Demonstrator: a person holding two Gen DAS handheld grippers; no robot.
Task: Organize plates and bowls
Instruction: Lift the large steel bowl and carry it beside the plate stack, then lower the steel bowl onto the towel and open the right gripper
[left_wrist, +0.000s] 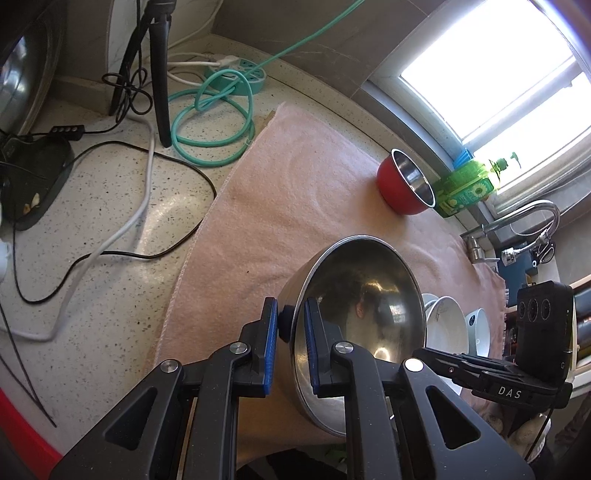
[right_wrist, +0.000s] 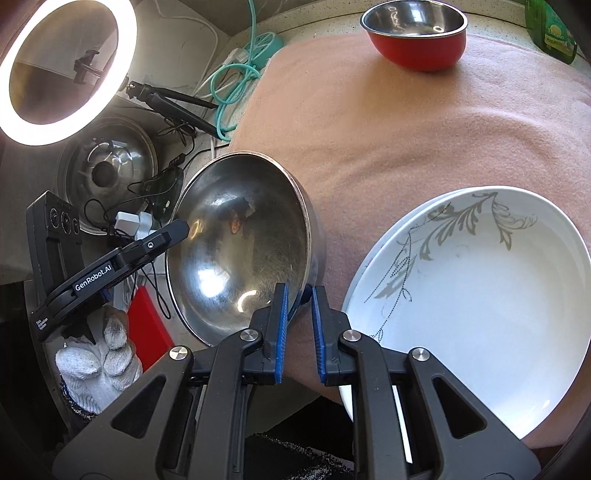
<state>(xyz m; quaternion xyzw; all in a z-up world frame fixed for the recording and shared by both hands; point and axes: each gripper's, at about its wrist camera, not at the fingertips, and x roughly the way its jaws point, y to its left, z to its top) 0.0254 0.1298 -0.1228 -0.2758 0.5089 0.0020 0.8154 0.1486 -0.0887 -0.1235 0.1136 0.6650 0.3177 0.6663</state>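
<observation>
Left wrist: left gripper (left_wrist: 290, 332) clamped on steel bowl (left_wrist: 354, 317) rim, bowl tilted, mouth facing right.

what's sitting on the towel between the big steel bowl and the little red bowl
Nothing: in the left wrist view, only bare pink towel runs from the big steel bowl to the red bowl; the right wrist view agrees.

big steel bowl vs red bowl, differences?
The steel bowl is bare metal outside; the red bowl has a red outside. The steel bowl is tilted, both grippers' fingers straddling its rim; the red bowl sits upright and untouched on the pink towel. The steel bowl looks wider. Both have shiny steel interiors.
</observation>
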